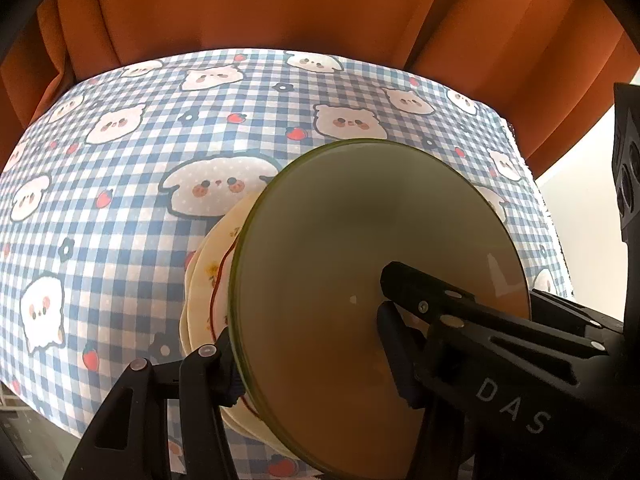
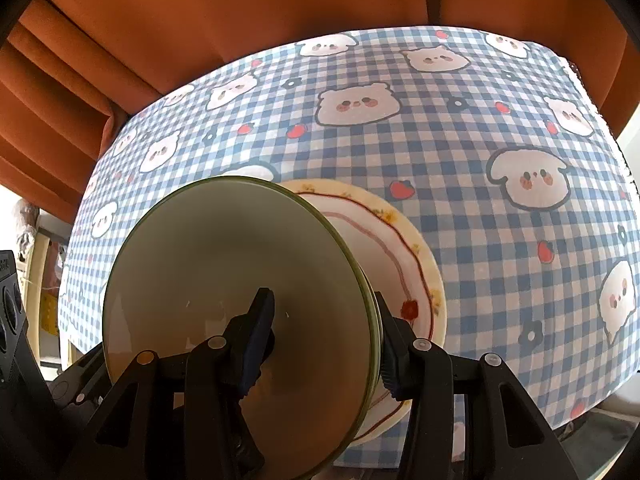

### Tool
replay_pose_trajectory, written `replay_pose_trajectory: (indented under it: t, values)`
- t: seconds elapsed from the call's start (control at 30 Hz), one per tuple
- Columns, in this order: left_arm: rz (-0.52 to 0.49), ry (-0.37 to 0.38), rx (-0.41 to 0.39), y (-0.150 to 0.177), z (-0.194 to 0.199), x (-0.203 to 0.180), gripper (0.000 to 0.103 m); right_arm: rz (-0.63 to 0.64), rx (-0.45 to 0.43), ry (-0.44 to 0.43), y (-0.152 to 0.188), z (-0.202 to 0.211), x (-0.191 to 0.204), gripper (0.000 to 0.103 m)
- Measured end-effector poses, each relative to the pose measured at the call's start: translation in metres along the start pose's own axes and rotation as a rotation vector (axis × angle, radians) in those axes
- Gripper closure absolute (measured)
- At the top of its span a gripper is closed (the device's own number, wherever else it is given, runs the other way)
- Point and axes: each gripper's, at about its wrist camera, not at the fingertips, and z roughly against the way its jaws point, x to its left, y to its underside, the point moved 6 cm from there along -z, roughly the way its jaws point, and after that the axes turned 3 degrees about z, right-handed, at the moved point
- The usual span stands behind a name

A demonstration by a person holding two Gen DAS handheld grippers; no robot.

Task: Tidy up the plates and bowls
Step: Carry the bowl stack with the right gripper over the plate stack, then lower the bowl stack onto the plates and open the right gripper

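Note:
A cream bowl with an olive-green rim (image 1: 360, 264) sits stacked on a cream flower-patterned plate (image 1: 208, 276) and is held tilted on edge above the table. My left gripper (image 1: 308, 332) is shut on the stack's rim, one finger inside the bowl, the other behind the plates. My right gripper (image 2: 324, 340) is shut on the same stack from the other side: one finger in the bowl (image 2: 240, 280), the other against the patterned plate (image 2: 404, 248). How many plates lie under the bowl is hidden.
A blue-and-white checked tablecloth with cartoon bears and strawberries (image 1: 160, 128) covers the table (image 2: 500, 128). Orange curtains (image 1: 280, 4) hang behind its far edge. The other gripper's black body shows at the right edge of the left wrist view (image 1: 628, 168).

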Motion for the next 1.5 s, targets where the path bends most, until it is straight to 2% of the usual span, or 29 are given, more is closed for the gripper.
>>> replay_pose_trajectory:
  t: [0.33, 0.5, 0.57, 0.67, 0.8, 1.07, 1.23, 1.33, 1.5]
  values:
    - [-0.007, -0.070, -0.029, 0.004, 0.000, -0.007, 0.044, 0.023, -0.024, -0.034, 0.003, 0.001, -0.005, 0.054]
    - [-0.001, -0.136, -0.056, 0.006, 0.005, -0.005, 0.042, 0.059, -0.060, -0.035, 0.006, 0.008, -0.005, 0.053]
    - [-0.001, -0.154, -0.066, 0.008, 0.009, -0.003, 0.040, 0.071, -0.071, -0.037, 0.007, 0.010, -0.004, 0.053]
    - [-0.007, -0.180, -0.095, 0.012, 0.020, 0.004, 0.031, 0.082, -0.089, -0.029, 0.009, 0.015, -0.001, 0.051]
    - [-0.021, -0.164, -0.133, 0.013, 0.031, 0.009, 0.025, 0.078, -0.123, 0.000, 0.013, 0.025, 0.004, 0.040]
    - [-0.051, -0.118, -0.225, 0.014, 0.067, 0.027, 0.019, 0.034, -0.239, 0.129, 0.021, 0.057, 0.017, 0.034]
    - [-0.070, -0.110, -0.305, 0.015, 0.099, 0.053, 0.015, -0.012, -0.338, 0.189, 0.031, 0.083, 0.038, 0.026]
    - [-0.074, -0.099, -0.324, 0.019, 0.114, 0.073, 0.015, -0.017, -0.401, 0.232, 0.040, 0.097, 0.054, 0.024]
    - [-0.075, -0.120, -0.356, 0.029, 0.131, 0.111, 0.014, -0.037, -0.454, 0.232, 0.057, 0.103, 0.087, 0.021]
